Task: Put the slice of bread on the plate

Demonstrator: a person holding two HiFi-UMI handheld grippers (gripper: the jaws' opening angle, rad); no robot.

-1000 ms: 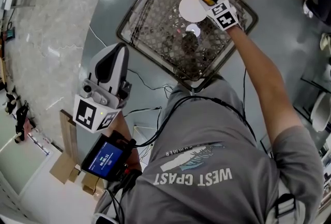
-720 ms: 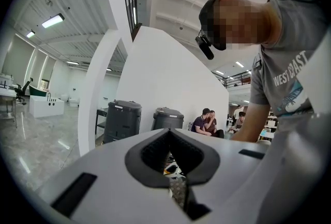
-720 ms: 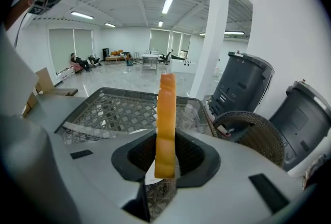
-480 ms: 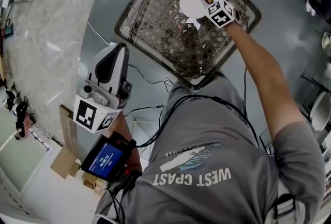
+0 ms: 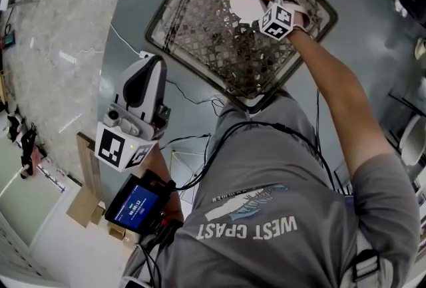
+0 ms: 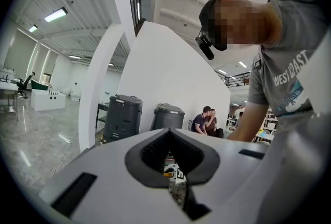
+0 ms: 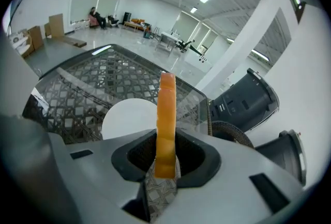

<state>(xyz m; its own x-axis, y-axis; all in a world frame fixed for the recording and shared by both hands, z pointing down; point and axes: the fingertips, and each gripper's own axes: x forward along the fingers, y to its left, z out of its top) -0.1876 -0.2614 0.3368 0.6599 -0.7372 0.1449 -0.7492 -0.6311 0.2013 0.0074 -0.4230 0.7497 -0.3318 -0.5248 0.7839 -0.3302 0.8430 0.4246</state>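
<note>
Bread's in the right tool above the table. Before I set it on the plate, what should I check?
1. Grip: right tool is shut on the slice of bread: ok.
2. Landing spot: plate is bare: ok.
3. Alignment: the plate lies left of the slice in the right gripper view, and the slice sits at the plate's far rim in the head view: not ok.
4. Bread's pose: on edge, not flat: not ok.
5. Gap between bread and plate: cannot tell.
6. Left tool is shut, empty and held away from the table: ok.
</note>
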